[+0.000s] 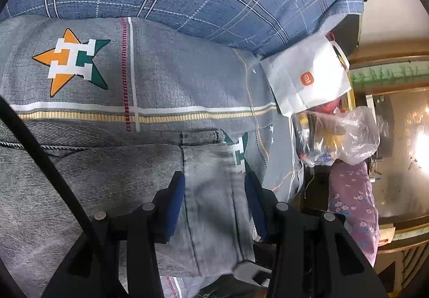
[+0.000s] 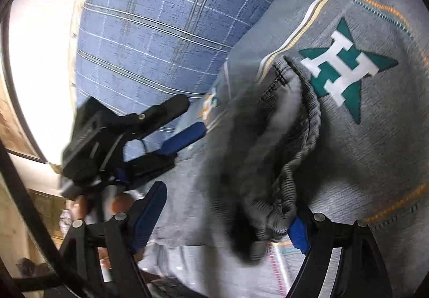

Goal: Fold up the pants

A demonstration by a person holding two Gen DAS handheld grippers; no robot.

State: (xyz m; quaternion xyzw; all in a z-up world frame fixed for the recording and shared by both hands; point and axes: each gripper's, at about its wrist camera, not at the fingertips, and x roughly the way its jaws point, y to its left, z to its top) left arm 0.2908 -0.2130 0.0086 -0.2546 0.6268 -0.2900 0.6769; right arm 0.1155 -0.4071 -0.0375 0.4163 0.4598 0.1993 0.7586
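Your left tongs (image 1: 214,201) stand released, the grey pants (image 1: 107,180) lying between their pads on the bed's star-printed quilt (image 1: 166,75), evidently set down. Your right tongs (image 2: 225,214), spread wide, straddle the bunched waistband (image 2: 308,115), apparently to reposition it.

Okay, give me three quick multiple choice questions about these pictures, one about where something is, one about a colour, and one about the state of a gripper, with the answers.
1. Where do the grey pants lie?
A. on the grey star-print bedding
B. on a wooden floor
C. inside a drawer

2. What colour is the logo on the white paper bag?
A. green
B. orange
C. black

3. How do the jaws of the left gripper stand?
A. clamped on the bag
B. shut on nothing
C. apart over the pants, pads not pressing

Answers: 1 A, bedding shows around the pants. 2 B, an orange square. 3 C, fabric shows between the pads.
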